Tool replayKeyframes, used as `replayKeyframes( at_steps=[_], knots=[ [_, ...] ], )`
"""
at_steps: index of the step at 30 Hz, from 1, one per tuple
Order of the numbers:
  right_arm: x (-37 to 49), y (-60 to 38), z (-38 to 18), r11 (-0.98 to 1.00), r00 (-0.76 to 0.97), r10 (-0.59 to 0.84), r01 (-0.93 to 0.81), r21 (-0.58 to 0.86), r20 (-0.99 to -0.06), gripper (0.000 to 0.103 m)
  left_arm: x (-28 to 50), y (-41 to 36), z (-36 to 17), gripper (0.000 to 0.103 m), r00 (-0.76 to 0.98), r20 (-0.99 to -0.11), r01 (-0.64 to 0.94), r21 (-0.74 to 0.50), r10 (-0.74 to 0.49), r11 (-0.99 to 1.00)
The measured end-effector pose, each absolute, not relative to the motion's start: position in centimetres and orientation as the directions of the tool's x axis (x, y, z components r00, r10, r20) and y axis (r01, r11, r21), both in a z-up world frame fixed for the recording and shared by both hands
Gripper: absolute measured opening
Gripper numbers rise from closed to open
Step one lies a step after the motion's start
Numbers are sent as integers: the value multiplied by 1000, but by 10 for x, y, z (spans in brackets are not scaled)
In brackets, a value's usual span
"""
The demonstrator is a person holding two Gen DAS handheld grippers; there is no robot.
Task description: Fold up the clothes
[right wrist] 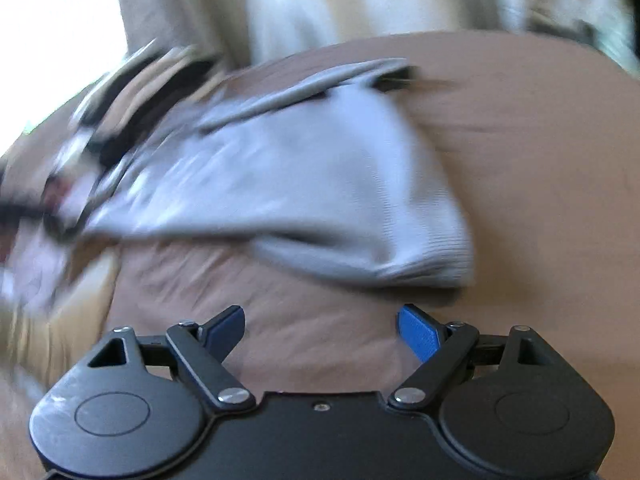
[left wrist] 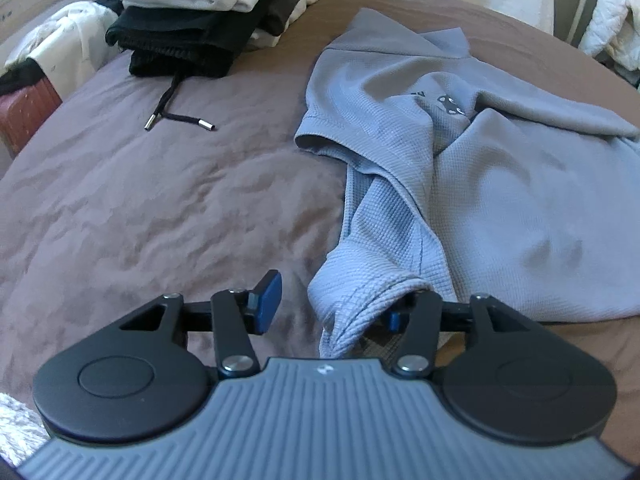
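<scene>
1. The left gripper (left wrist: 332, 306) has its jaws partly apart; a hem of the grey shirt (left wrist: 460, 184) hangs between them, touching the right pad — the left pad is clear of it.
2. The right gripper (right wrist: 320, 334) is wide apart and empty, above the brown bedcover (right wrist: 540, 160).
3. Farther, the shirt lies crumpled on the bed; the view is blurred here.
4. A stack of folded clothes (left wrist: 208, 12) is behind — probably dark and white pieces.

- Big bed (left wrist: 160, 208) with a brownish-mauve cover filling most of both frames, lightly rumpled.
- Pale curtains (right wrist: 360, 4) hanging along the top of the right wrist view, blurred.
- Bright daylight blowing out the upper left there, probably a window (right wrist: 60, 40).
- Reddish-brown ribbed suitcase (left wrist: 24, 112) tucked at the left edge of the left wrist view.
</scene>
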State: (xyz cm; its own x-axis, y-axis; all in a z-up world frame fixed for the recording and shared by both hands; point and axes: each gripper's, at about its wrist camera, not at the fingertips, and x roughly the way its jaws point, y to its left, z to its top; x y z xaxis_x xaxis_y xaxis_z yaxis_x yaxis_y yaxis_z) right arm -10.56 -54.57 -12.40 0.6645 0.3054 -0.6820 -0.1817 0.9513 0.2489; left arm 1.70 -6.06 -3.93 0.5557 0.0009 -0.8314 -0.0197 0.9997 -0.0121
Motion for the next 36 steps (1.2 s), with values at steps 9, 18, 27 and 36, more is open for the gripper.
replayKeyframes(
  at_steps=[9,18,27,36],
  knots=[
    [-125,-610,-98,979,710,-166,200,-29,-684,88,18,-55,-46,51,540,-842,-58,-55,-15,997],
    [-162,-677,-71,835,796,-115,402,377,-594,88,20,-50,-47,51,534,-845,-92,-88,-26,992],
    [-134,-621,-141,693,799,256,241,680,-545,82,33,-53,-75,4,471,-872,-35,-165,-129,986],
    [-77,-614,-113,840,823,158,178,512,-546,9,69,-66,-14,4,616,-783,52,-64,-82,997]
  ],
)
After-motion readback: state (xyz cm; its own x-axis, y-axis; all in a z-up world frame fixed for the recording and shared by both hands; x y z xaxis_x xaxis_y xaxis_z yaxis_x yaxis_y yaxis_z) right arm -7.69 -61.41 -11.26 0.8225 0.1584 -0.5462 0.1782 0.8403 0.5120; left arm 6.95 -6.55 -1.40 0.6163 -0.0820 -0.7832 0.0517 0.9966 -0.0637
